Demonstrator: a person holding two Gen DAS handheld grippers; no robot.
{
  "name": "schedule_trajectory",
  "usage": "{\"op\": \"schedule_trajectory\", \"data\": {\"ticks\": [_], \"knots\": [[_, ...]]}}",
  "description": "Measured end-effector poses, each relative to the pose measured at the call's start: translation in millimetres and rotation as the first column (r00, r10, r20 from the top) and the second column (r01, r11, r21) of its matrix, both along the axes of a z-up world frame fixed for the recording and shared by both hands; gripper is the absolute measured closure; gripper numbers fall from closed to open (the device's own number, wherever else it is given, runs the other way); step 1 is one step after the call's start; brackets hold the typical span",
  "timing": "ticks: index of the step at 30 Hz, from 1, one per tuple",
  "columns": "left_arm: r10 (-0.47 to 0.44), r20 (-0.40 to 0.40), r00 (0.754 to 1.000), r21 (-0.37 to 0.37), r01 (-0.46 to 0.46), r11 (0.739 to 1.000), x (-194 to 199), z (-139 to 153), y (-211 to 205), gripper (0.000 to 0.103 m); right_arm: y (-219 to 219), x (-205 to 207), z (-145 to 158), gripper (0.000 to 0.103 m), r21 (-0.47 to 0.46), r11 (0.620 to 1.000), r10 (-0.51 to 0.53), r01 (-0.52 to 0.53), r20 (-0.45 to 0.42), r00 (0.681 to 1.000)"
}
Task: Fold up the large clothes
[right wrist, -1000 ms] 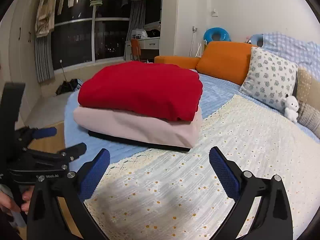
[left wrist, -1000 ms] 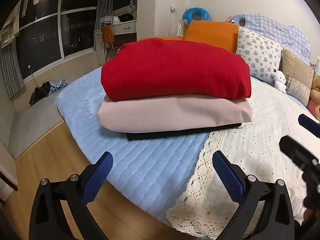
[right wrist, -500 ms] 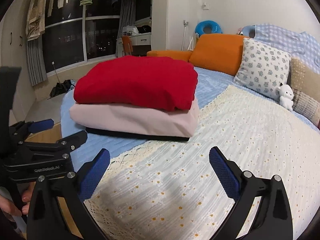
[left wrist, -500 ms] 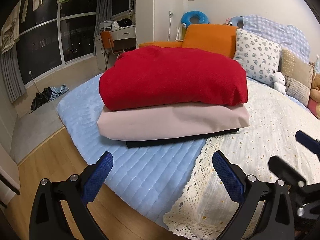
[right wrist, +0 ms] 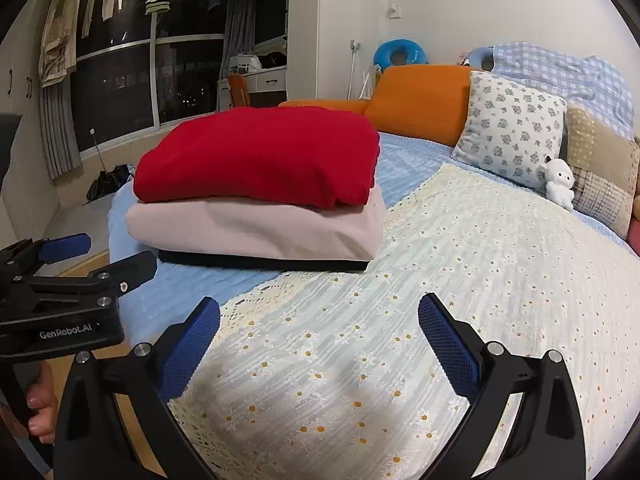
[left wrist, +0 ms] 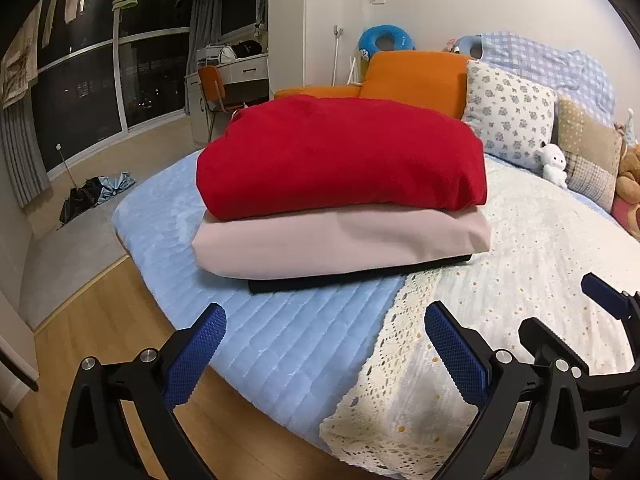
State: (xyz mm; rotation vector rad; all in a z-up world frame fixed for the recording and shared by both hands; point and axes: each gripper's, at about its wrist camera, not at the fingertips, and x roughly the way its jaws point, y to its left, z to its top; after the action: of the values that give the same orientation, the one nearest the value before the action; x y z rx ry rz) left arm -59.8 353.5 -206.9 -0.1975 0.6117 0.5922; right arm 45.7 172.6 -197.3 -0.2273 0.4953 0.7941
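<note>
Both held spread and empty, left gripper [left wrist: 324, 340] and right gripper [right wrist: 320, 332], short of the red sweater [left wrist: 340, 156] topping the folded stack ahead, apparently finished.

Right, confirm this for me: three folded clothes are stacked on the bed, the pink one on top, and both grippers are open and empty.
Wrong on one count: the red garment is on top, with the pink one under it and a black one at the bottom. Both wrist views show it. The left gripper and right gripper are open and empty.
</note>
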Motion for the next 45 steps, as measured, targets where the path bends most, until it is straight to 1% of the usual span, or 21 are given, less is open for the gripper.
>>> {"op": "schedule_trajectory", "data": {"ticks": [9,15,21,27,31,35,39,42,45], "knots": [[-0.002,0.008,1.000,0.004,0.002,1.000,1.1,1.7,-2.5,0.002,-4.1,-0.5,2.3,0.005,0.015,1.000,-0.011,0.011,0.004,1.000],[0.000,0.007,1.000,0.019,0.000,1.000,2.4,4.3,-5.9,0.002,-4.9,-1.5,3.0,0.005,0.011,1.000,-0.010,0.010,0.000,1.000],[-0.004,0.012,1.000,0.011,0.004,1.000,0.2,8.7,-9.6,0.002,-6.1,-1.1,3.9,0.005,0.016,1.000,-0.013,0.013,0.000,1.000],[-0.012,0.015,1.000,0.050,0.011,0.999,-1.9,14.4,-19.6,0.002,-2.1,-3.3,3.5,0.005,0.002,1.000,-0.010,0.010,0.009,1.000],[0.002,0.016,1.000,0.074,-0.003,0.997,-3.8,15.7,-24.1,0.002,-0.7,-4.1,3.4,0.005,0.002,1.000,-0.015,0.015,0.012,1.000],[0.008,0.020,1.000,0.062,-0.009,0.998,-6.3,15.0,-24.7,0.002,-0.7,-2.6,3.2,0.005,0.003,1.000,-0.019,0.019,0.002,1.000],[0.005,0.008,1.000,0.064,-0.006,0.998,-6.9,13.6,-24.9,0.002,-0.4,-2.0,3.4,0.005,0.005,1.000,-0.023,0.023,0.001,1.000],[0.004,0.018,1.000,0.044,-0.005,0.999,-10.1,13.0,-23.0,0.002,0.3,-1.8,3.3,0.005,0.001,1.000,-0.025,0.025,0.000,1.000],[0.009,0.019,1.000,0.051,-0.010,0.999,-10.6,12.6,-22.1,0.002,0.5,-2.0,3.2,0.005,0.001,1.000,-0.025,0.025,0.000,1.000]]}}
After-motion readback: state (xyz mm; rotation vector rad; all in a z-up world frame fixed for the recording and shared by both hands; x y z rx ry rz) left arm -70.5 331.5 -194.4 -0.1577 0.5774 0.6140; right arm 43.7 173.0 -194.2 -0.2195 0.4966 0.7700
